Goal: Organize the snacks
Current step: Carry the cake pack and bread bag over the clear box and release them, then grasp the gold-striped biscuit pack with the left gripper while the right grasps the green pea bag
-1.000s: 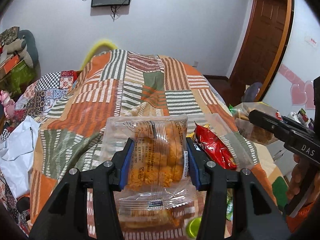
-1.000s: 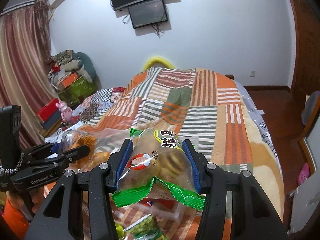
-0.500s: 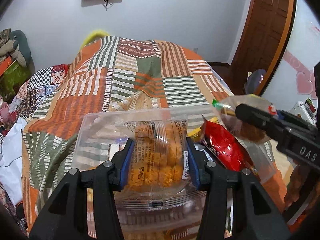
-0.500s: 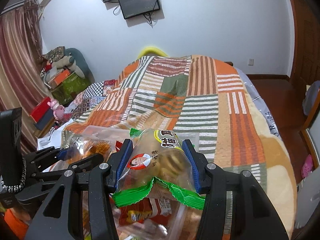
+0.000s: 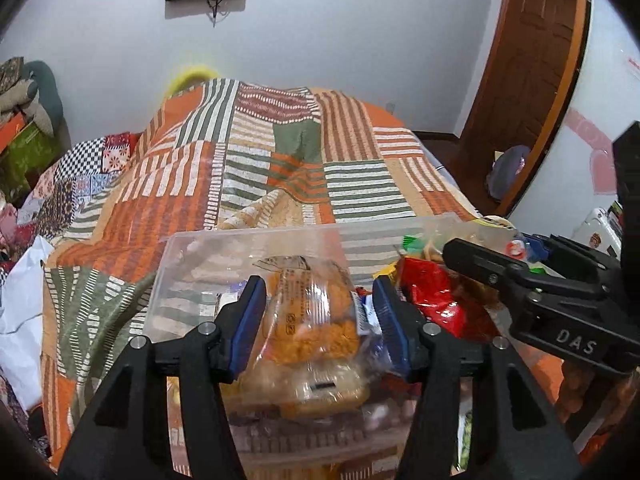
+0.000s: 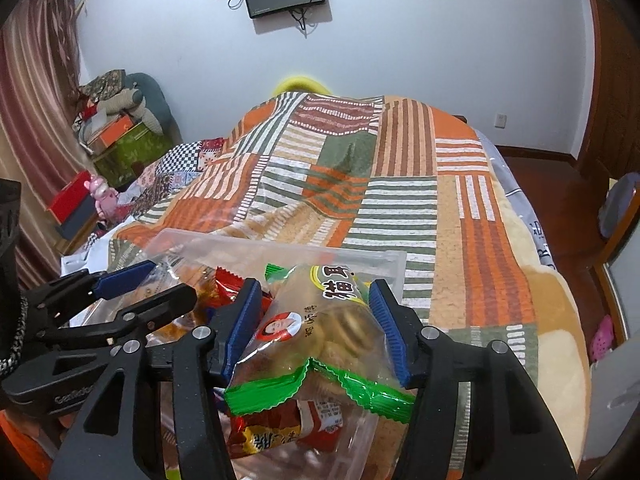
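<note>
My left gripper point(image 5: 318, 316) is shut on a clear bag of orange snacks point(image 5: 310, 320) and holds it over a clear plastic bin point(image 5: 248, 240) on the bed. My right gripper point(image 6: 312, 328) is shut on a clear, green-edged cookie bag point(image 6: 320, 332) above the same bin point(image 6: 280, 250). A red snack packet point(image 5: 436, 304) lies in the bin between the two grippers; it also shows in the right wrist view point(image 6: 276, 432). The right gripper shows at the right of the left wrist view point(image 5: 520, 280), and the left gripper at the left of the right wrist view point(image 6: 120, 300).
The bin sits on a patchwork orange, green and striped bedspread point(image 6: 400, 184). White fabric point(image 5: 20, 312) lies at the bed's left edge. Boxes and soft toys point(image 6: 120, 132) are stacked by the left wall. A wooden door point(image 5: 528, 60) stands at the right.
Both grippers have come down and forward with their bags, from above the bed to over the clear bin. The bin and red packet now fill the lower part of both views.
</note>
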`<move>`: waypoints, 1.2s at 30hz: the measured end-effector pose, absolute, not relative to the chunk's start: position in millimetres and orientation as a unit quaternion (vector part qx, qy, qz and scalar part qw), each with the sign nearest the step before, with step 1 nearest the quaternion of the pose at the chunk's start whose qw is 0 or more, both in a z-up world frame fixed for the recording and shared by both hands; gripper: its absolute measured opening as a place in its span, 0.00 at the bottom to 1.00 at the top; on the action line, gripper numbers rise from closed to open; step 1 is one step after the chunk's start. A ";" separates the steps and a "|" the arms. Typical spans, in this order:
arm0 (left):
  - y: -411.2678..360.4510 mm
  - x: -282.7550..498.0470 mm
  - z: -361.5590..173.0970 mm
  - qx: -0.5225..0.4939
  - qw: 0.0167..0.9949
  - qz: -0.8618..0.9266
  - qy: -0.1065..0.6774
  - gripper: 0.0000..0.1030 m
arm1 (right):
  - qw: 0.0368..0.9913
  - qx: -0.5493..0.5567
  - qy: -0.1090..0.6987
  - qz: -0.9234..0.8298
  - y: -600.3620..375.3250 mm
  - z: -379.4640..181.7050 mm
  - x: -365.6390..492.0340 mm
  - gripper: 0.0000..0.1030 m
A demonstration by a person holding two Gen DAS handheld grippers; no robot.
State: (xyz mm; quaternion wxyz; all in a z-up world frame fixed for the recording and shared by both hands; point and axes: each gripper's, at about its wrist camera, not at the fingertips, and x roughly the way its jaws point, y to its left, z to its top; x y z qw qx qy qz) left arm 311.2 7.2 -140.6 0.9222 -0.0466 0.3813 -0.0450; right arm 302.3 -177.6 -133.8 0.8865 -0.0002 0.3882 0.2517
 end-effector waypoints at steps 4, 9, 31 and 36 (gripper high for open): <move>6.5 295.0 -129.4 -0.038 0.926 -0.049 0.373 0.56 | 0.888 0.003 0.380 0.257 -181.5 -123.2 293.0 0.58; 11.4 272.0 -114.6 -0.037 0.928 -0.050 0.366 0.57 | 0.890 0.008 0.369 0.270 -186.1 -106.3 274.1 0.60; 16.4 137.4 -124.5 -0.020 0.908 -0.065 0.413 0.75 | 0.863 -0.038 0.380 0.330 -186.7 -114.3 155.8 0.70; -9.8 115.8 -147.5 0.013 0.894 -0.107 0.434 0.78 | 0.861 -0.030 0.394 0.319 -204.3 -124.1 145.7 0.70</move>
